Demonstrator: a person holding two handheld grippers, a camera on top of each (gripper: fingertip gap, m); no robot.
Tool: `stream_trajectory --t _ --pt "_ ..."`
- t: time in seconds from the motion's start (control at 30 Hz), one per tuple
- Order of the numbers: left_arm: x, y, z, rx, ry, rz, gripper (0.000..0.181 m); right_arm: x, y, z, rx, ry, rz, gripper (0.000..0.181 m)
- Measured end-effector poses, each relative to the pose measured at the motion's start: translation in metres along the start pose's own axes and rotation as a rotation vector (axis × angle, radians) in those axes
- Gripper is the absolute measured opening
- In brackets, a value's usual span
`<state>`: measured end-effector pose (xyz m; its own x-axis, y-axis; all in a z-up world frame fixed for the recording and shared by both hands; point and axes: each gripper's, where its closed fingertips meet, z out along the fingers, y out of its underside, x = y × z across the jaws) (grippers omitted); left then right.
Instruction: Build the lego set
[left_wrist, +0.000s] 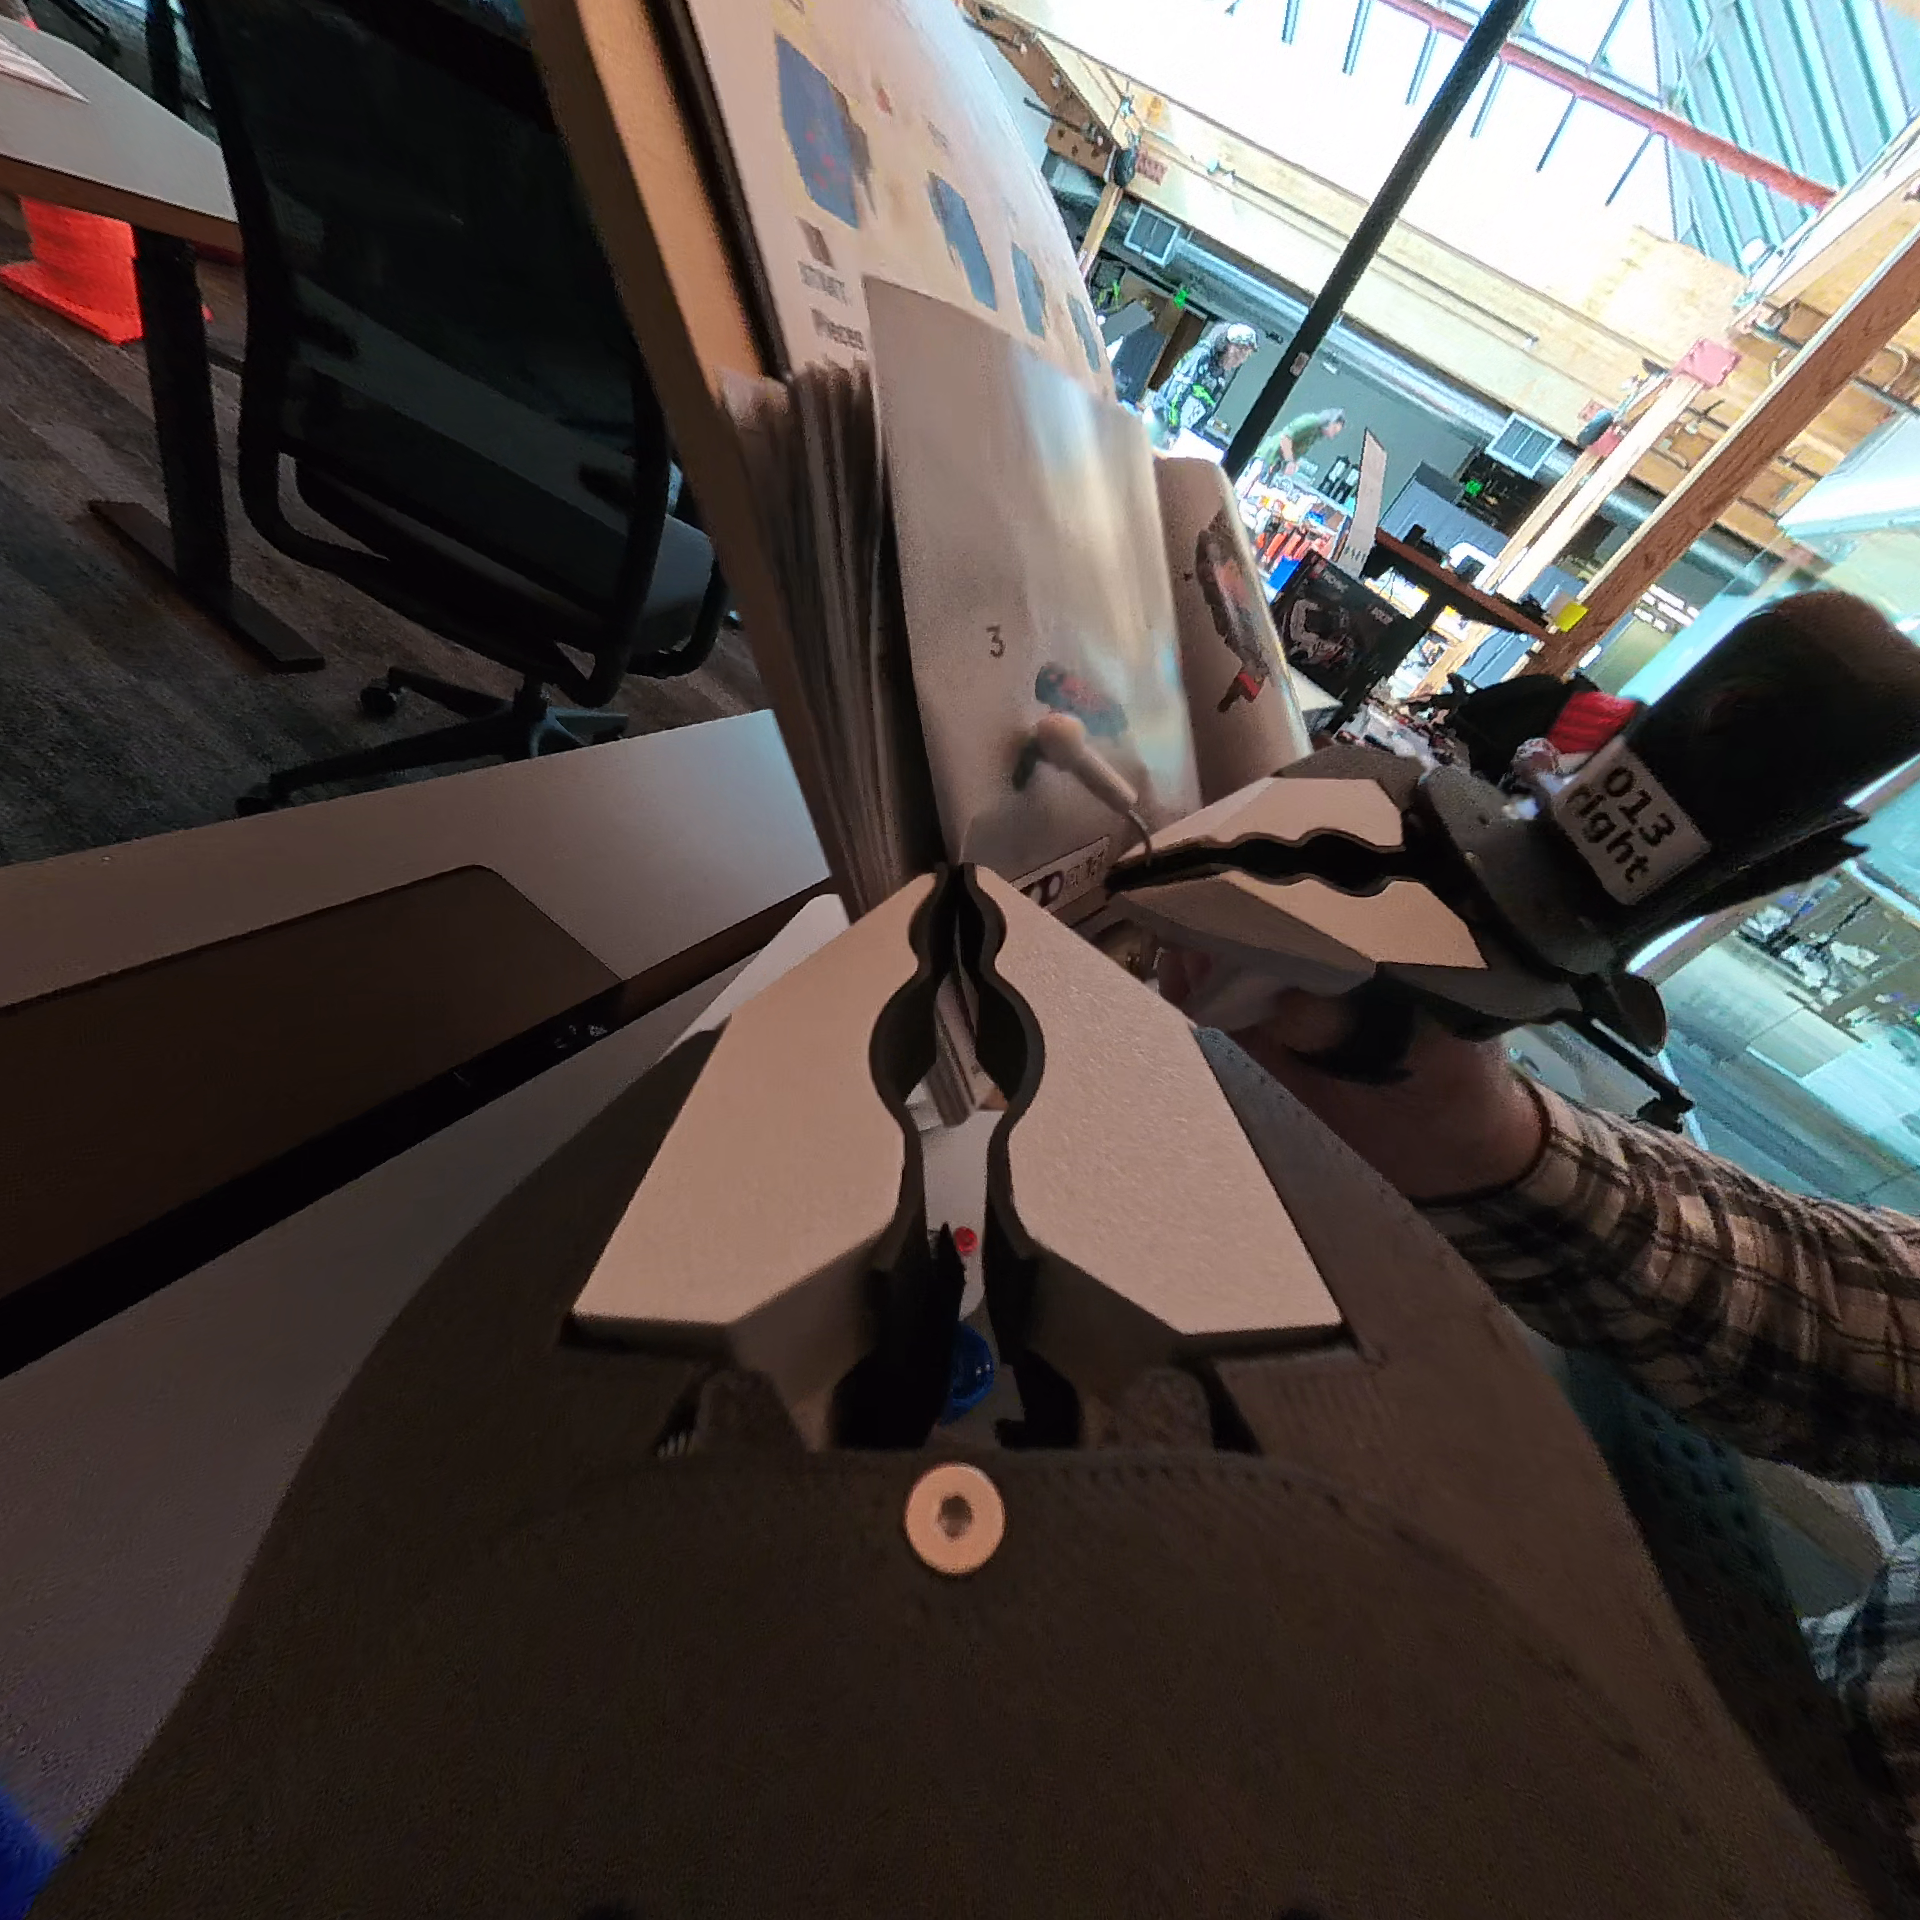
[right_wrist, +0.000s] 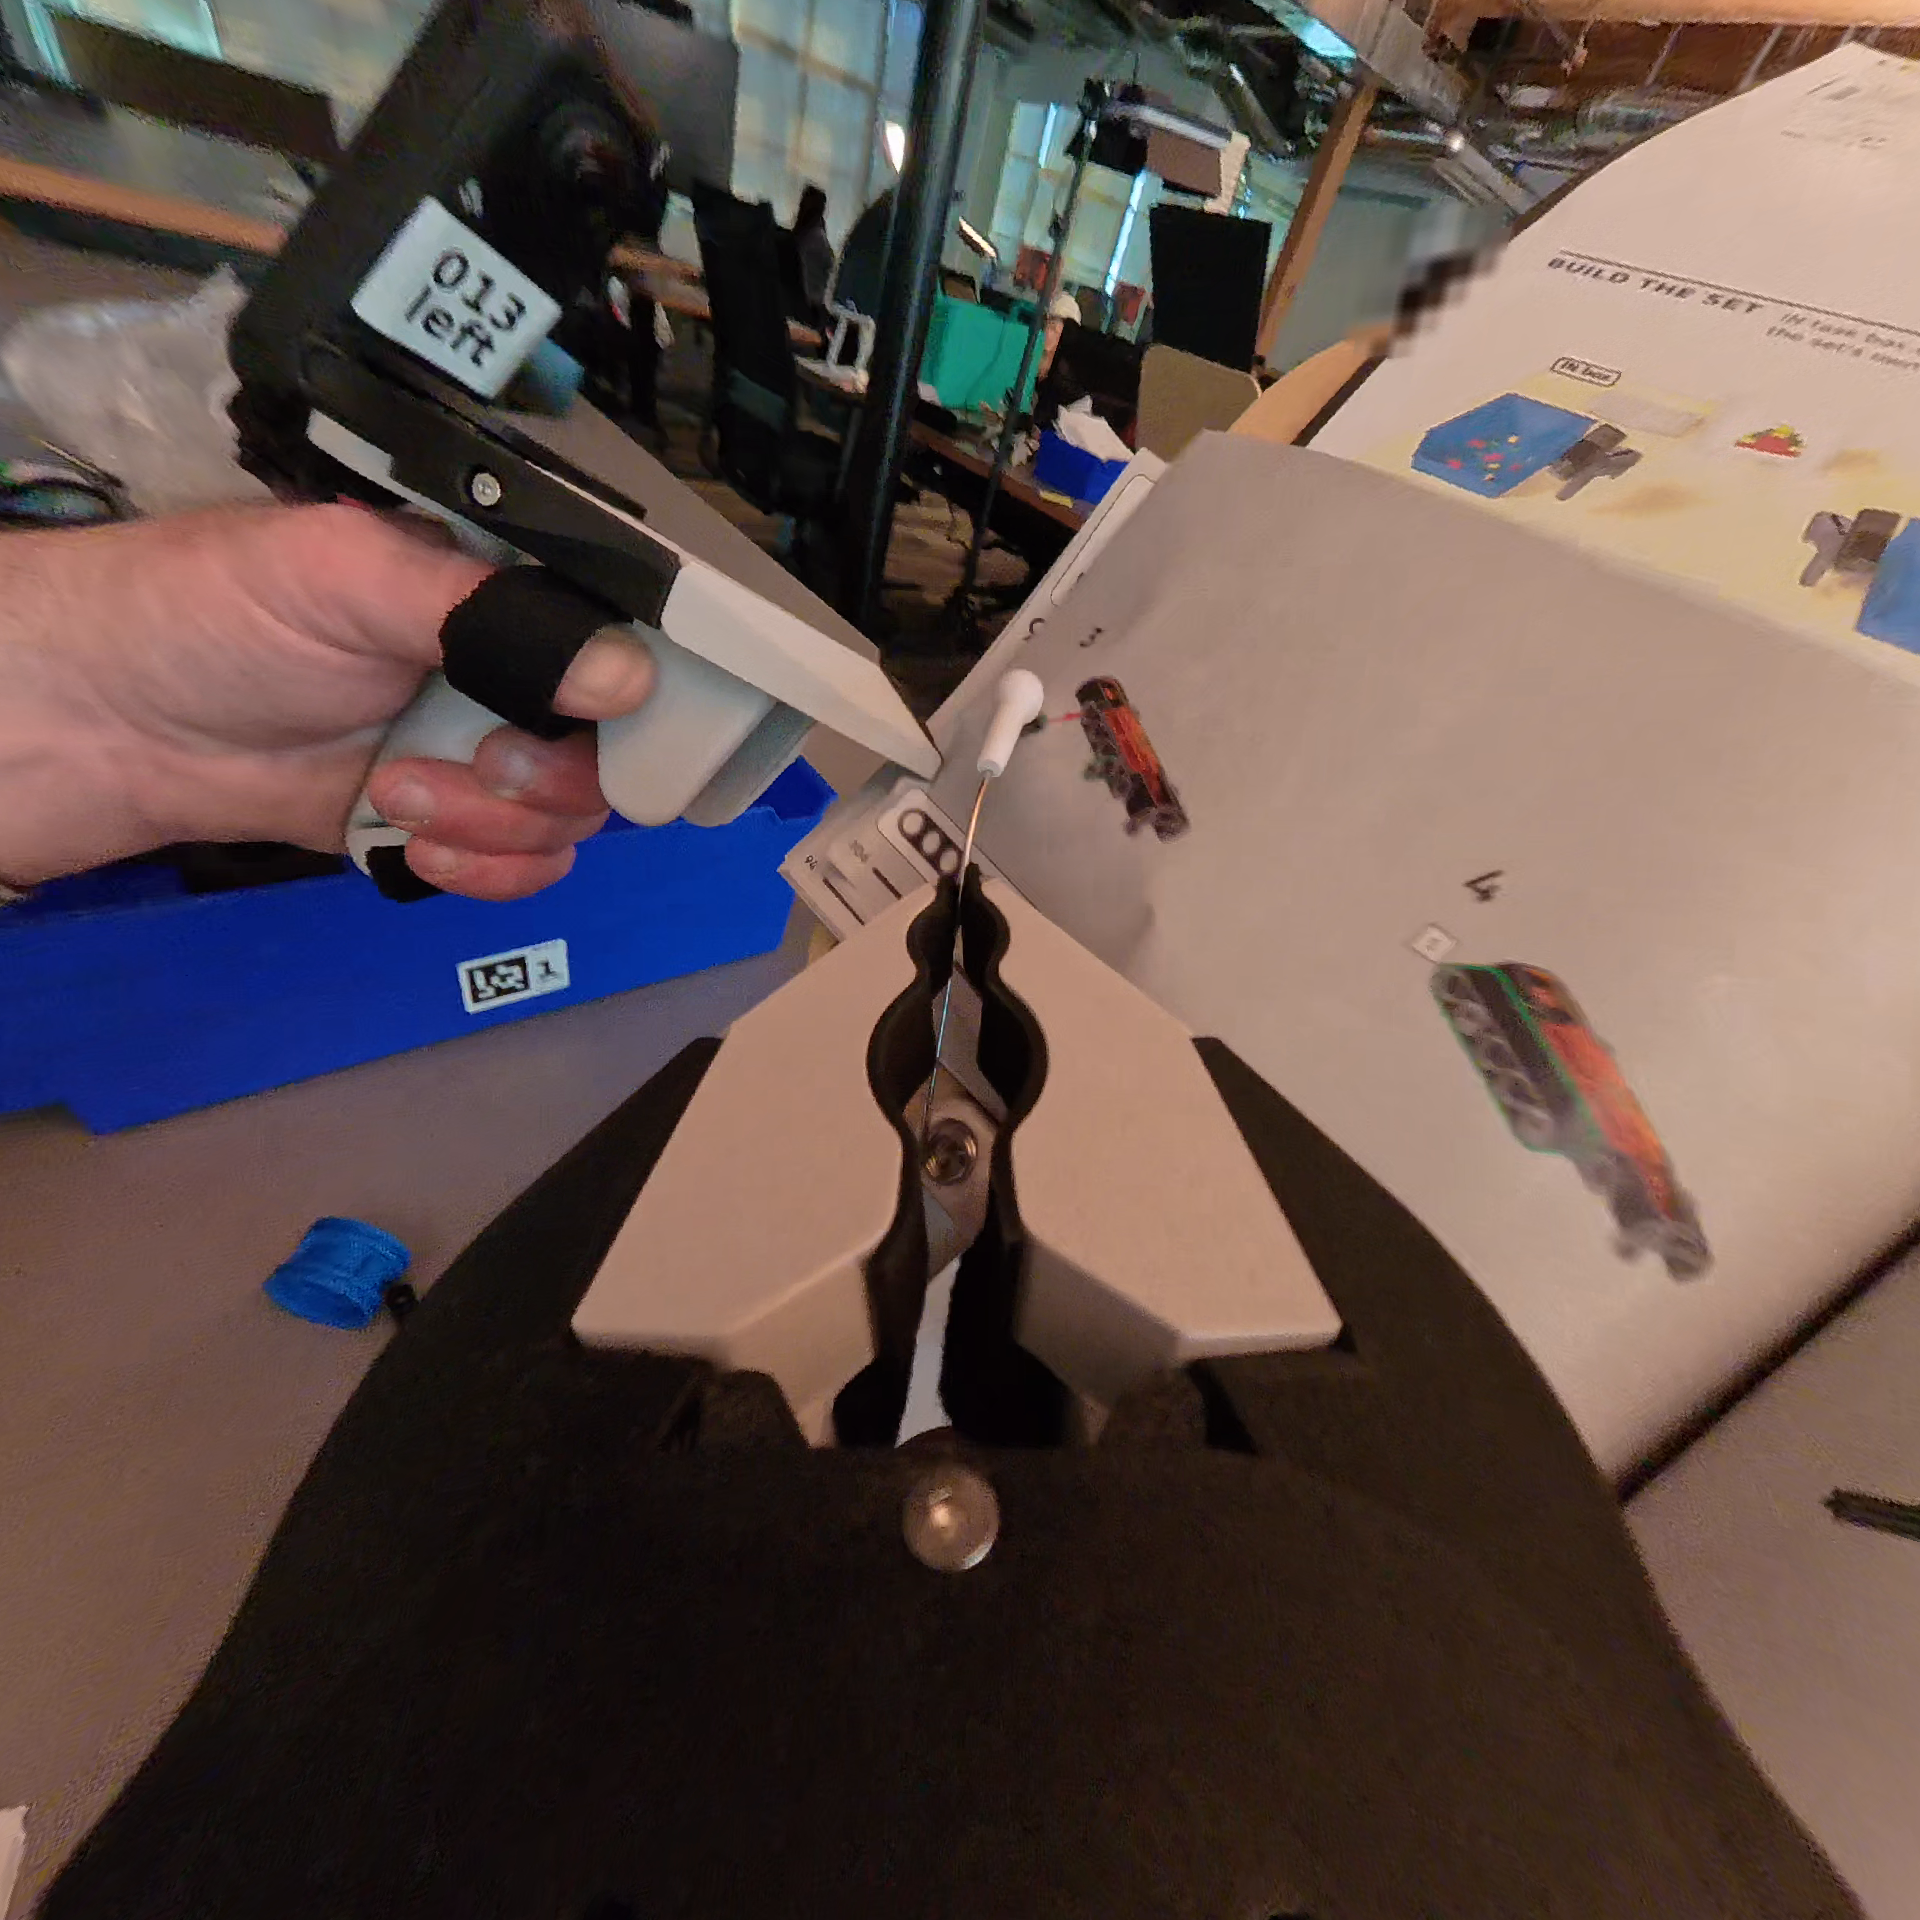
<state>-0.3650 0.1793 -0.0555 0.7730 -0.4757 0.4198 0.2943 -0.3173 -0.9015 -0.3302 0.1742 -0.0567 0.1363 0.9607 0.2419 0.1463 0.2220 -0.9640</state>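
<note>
- Instruction booklet stands open, centre-right in the right wrist view.
- Left gripper pinches the booklet's lower edge.
- Right gripper clamps a white-tipped wire tool touching the page.

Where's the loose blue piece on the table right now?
In the right wrist view the blue piece lies on the grey table at lower left, just in front of the blue bin.

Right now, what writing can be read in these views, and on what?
I don't copy writing; these bear it:
White label, left gripper.
White label, right gripper, which grips a pointer.
Instruction booklet held by left gripper: step numerals.
Sheet behind it: heading, blurred captions.
Blue bin: code tag with a numeral.
</note>
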Motion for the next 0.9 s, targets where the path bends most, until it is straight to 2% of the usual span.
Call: stream_trajectory --t 0.13,0.23,0.33,0.43,0.5,0.6,0.7,0.8,0.9 --pt "0.001 0.001 0.004 0.004 -0.006 0.002 0.0 0.006 0.001 0.001 -0.034 0.022 0.076 0.0" --pt "0.001 -0.001 -0.001 0.03 -0.043 0.025 0.001 0.01 -0.003 -0.006 -0.057 0.062 0.023 0.008" --pt "-0.003 -0.014 -0.013 0.069 -0.173 0.114 0.022 0.013 -0.012 -0.029 -0.051 0.075 -0.046 0.019" --pt "0.006 -0.034 -0.025 0.112 -0.294 0.258 0.026 0.031 -0.007 -0.066 -0.081 0.117 -0.082 0.018" --pt "0.024 -0.043 -0.023 0.114 -0.336 0.376 0.026 0.049 -0.003 -0.096 -0.091 0.147 -0.045 0.018" --pt "0.063 -0.034 0.009 -0.002 -0.317 0.575 0.025 0.079 0.011 -0.146 -0.12 0.202 0.024 0.016" --pt "0.102 -0.011 0.06 -0.141 -0.259 0.768 0.025 0.102 0.047 -0.188 -0.198 0.236 0.121 0.016" --pt "0.122 0.018 0.114 -0.291 -0.252 0.943 0.024 0.102 0.098 -0.203 -0.324 0.192 0.198 0.021" --pt "0.112 0.031 0.153 -0.379 -0.345 1.075 0.02 0.1 0.134 -0.195 -0.401 0.163 0.208 0.027"
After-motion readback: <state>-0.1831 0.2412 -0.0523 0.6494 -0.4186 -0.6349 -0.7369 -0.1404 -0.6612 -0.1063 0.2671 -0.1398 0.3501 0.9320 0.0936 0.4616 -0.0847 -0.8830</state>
